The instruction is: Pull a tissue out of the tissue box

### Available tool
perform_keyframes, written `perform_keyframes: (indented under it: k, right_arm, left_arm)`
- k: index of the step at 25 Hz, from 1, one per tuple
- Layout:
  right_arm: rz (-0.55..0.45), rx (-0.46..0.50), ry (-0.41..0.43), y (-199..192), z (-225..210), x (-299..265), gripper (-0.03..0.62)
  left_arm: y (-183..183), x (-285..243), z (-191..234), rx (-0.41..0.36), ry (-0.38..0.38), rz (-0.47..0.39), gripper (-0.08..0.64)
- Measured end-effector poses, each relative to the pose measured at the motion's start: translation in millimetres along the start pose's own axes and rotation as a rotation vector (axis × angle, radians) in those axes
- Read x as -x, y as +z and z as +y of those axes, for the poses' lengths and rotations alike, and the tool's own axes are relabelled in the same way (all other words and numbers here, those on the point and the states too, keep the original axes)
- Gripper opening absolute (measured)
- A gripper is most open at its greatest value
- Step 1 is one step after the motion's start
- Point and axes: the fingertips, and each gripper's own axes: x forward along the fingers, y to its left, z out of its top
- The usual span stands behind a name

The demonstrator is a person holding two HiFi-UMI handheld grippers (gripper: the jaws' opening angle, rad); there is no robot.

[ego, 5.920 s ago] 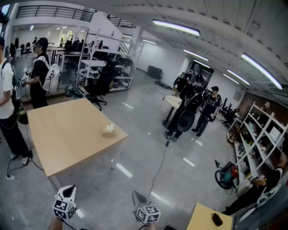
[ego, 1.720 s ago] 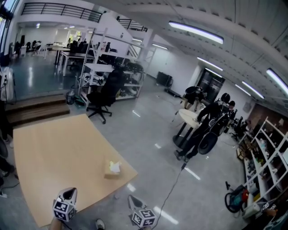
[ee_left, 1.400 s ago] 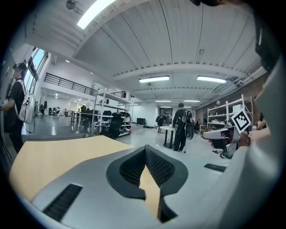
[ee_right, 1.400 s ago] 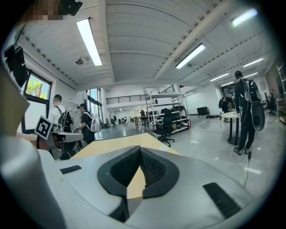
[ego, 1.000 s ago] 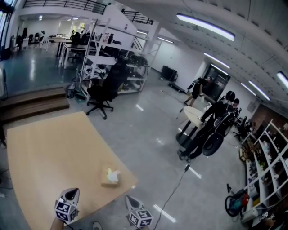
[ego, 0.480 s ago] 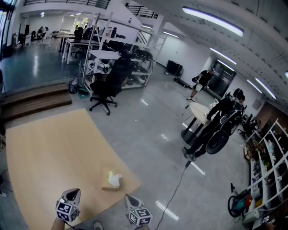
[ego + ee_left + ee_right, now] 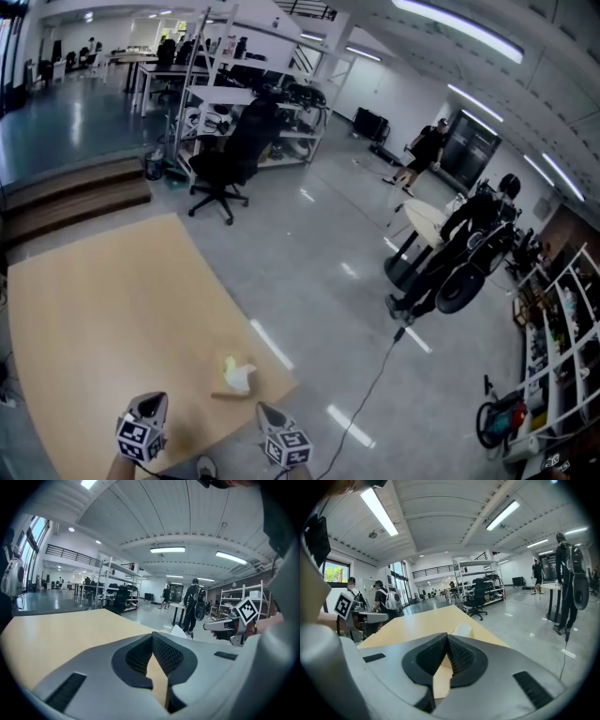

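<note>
A tan tissue box [image 7: 234, 382] with a white tissue [image 7: 240, 372] sticking up stands near the close right corner of the wooden table [image 7: 103, 309]. My left gripper [image 7: 150, 403] is shut and empty, over the table's near edge to the left of the box. My right gripper [image 7: 265, 411] is shut and empty too, just short of the box on its right. In the left gripper view the tissue [image 7: 178, 631] peeks over the jaws and the right gripper [image 7: 229, 624] shows beyond it. The right gripper view has the box [image 7: 462, 630] just ahead of the jaws.
A black office chair [image 7: 230, 159] and metal shelves [image 7: 234, 103] stand beyond the table. People [image 7: 459, 253] stand by a round white table [image 7: 427, 220] at the right. A cable [image 7: 366, 394] runs across the glossy floor. Wooden steps [image 7: 66, 202] lie at the back left.
The head view has drifted, and the table corner and tissue box now lie closer to both grippers. Both grippers have stayed shut, low in the view.
</note>
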Motion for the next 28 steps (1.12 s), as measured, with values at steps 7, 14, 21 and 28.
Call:
perform_keyframes:
  k: [7, 14, 21, 28]
  right_arm:
    - [0.024, -0.009, -0.006, -2.2, -10.9, -17.0, 0.009]
    - [0.034, -0.035, -0.003, 0.8, -15.5, -29.4, 0.011]
    - [0.053, -0.032, 0.017, -3.4, -14.9, -46.5, 0.061]
    - [0.072, -0.042, 0.036, -12.7, -15.1, -58.7, 0.103]
  left_arm:
    - [-1.2, -13.2, 5.1, 0.016, 0.001, 0.017, 0.008]
    - [-1.0, -20.3, 7.3, 0.029, 0.002, 0.032, 0.008]
    - [1.5, -21.2, 15.2, 0.037, 0.004, 0.031, 0.008]
    - [-3.6, -18.3, 17.6, 0.038, 0.009, 0.04, 0.008]
